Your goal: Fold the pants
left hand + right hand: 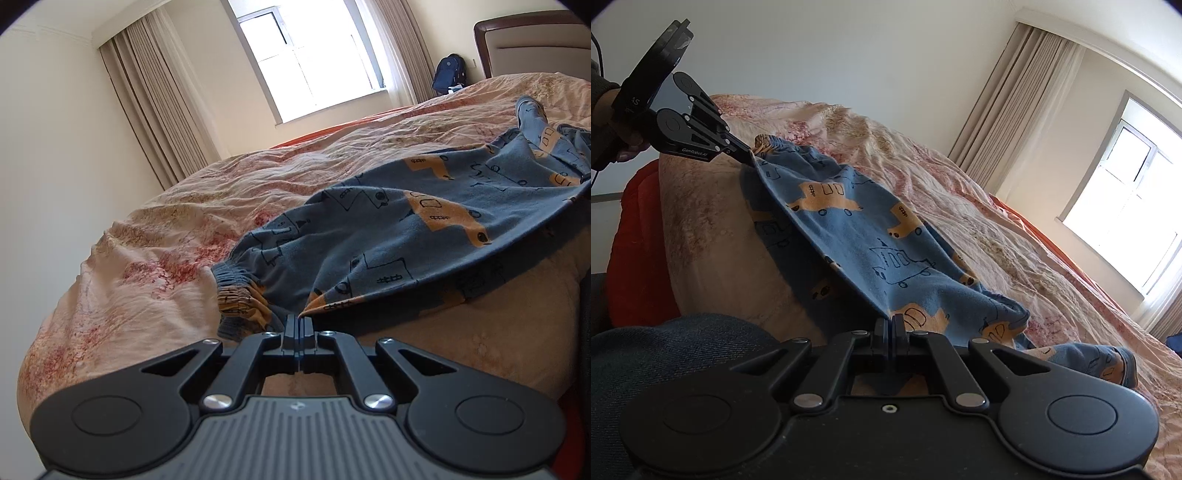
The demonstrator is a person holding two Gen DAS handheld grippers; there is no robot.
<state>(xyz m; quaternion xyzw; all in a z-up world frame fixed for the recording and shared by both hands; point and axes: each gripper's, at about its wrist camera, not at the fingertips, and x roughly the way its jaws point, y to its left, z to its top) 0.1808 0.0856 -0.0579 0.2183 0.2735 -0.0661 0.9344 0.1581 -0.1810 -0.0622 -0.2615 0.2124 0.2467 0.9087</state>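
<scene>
Blue pants (388, 236) with orange and outlined vehicle prints lie on a bed near its front edge. My left gripper (299, 319) is shut on the fabric edge beside the gathered elastic waistband (240, 295). My right gripper (891, 318) is shut on the same folded edge further along, and the edge is stretched taut between the two. In the right wrist view the pants (871, 236) run up to the left gripper (748, 155), held by a hand. A cuffed leg end (1115, 365) lies loose to the right.
The bed has a rumpled pink floral cover (147, 266) and a beige blanket (713, 229) at its front edge, over something red (639, 240). Window and curtains (306, 55) stand behind. A headboard (532, 40) and a dark backpack (448, 74) are at the far right.
</scene>
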